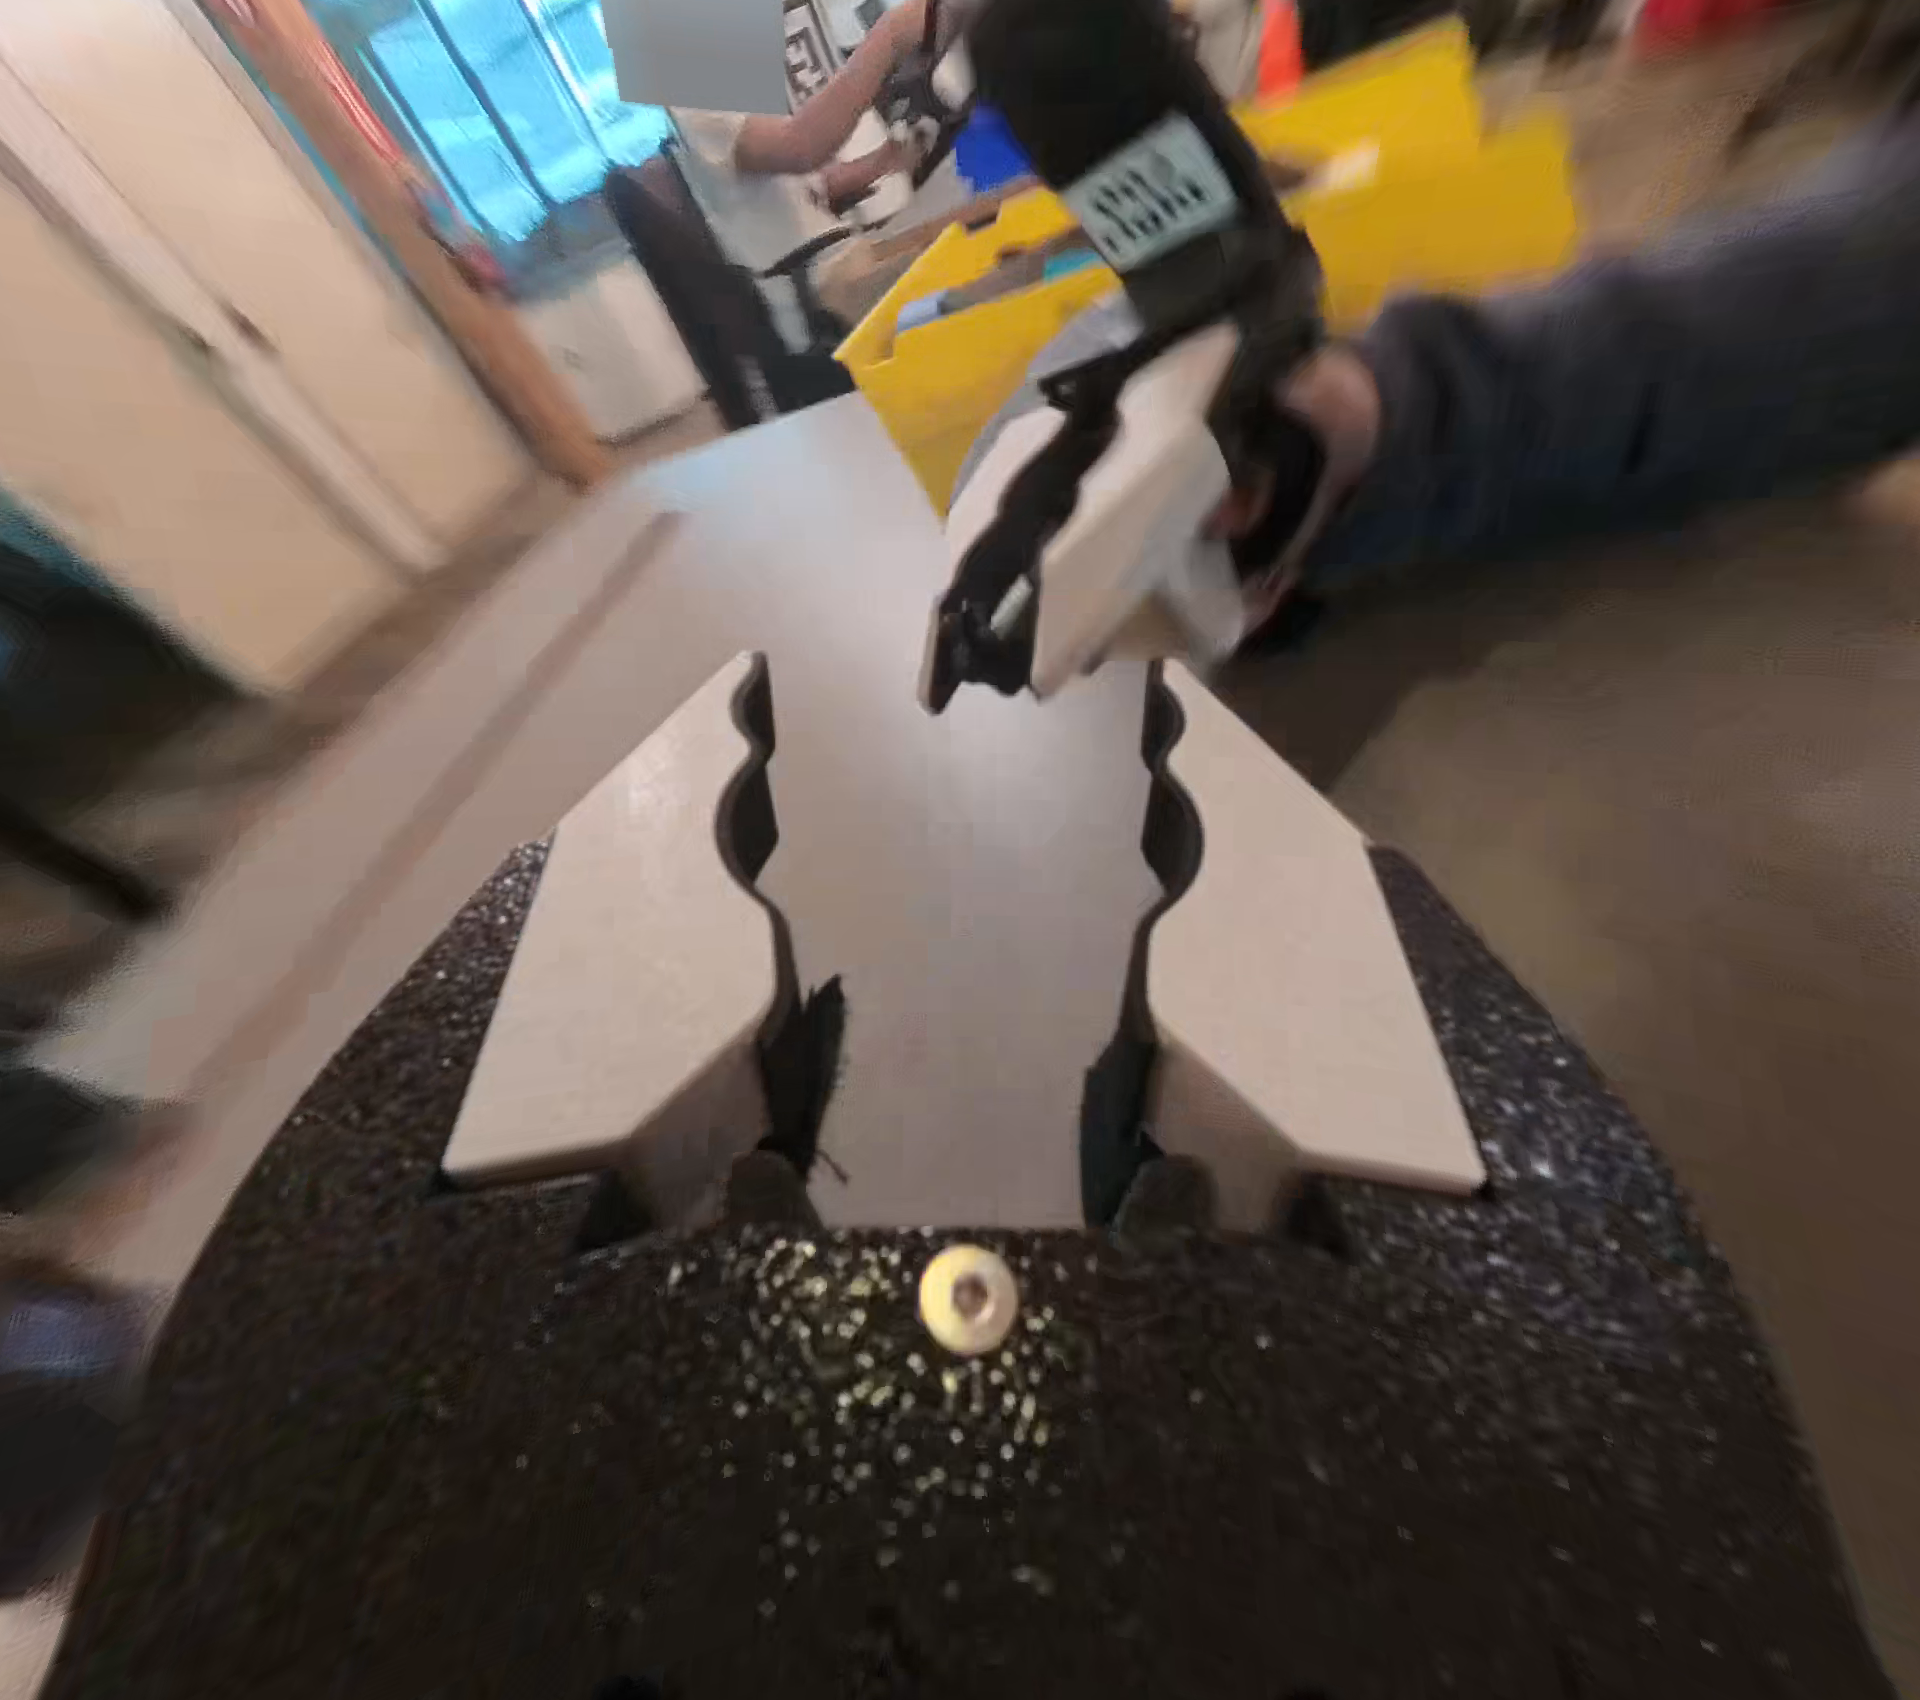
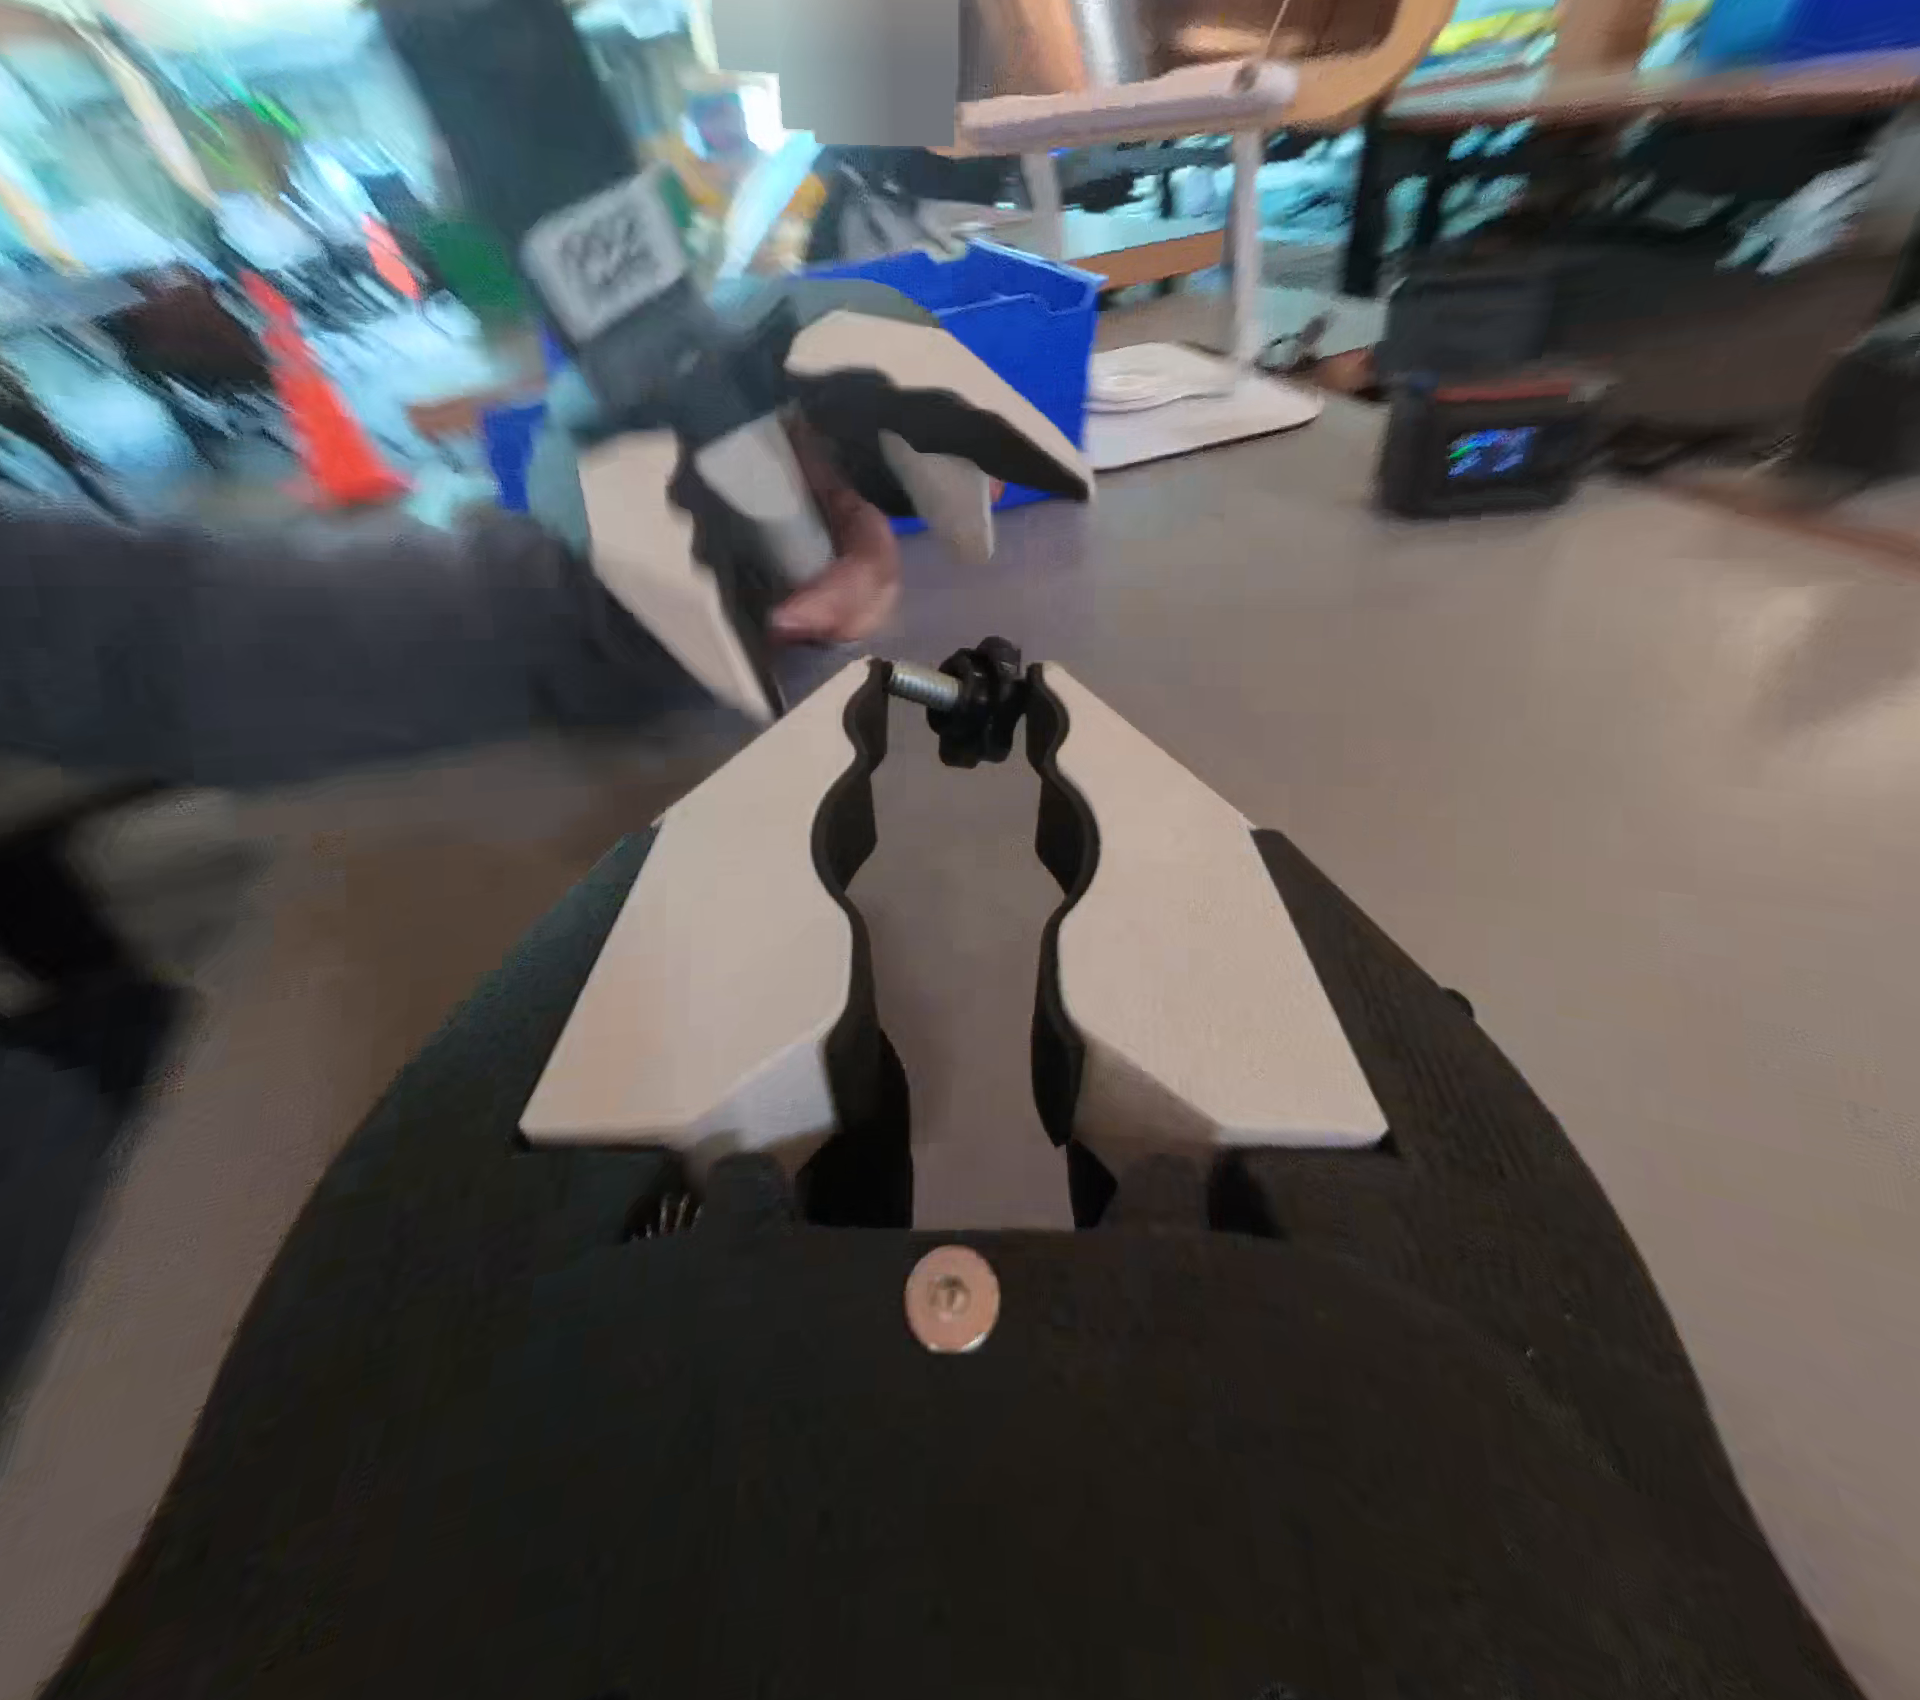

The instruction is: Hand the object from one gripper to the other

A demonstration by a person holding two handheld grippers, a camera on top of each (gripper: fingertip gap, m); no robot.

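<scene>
My right gripper (image 2: 956, 700) pinches a small black knob with a threaded screw (image 2: 961, 700) at the very fingertips, screw poking out sideways so the other claw has something to bite. My left gripper (image 1: 956, 705) is spread wide and empty, aimed at the right one over the grey table (image 1: 831, 507), ready to receive. In the left wrist view the knob is blurred, probably the dark bit at the right claw's tip. Handover not yet done; the two claws are near but apart.
</scene>
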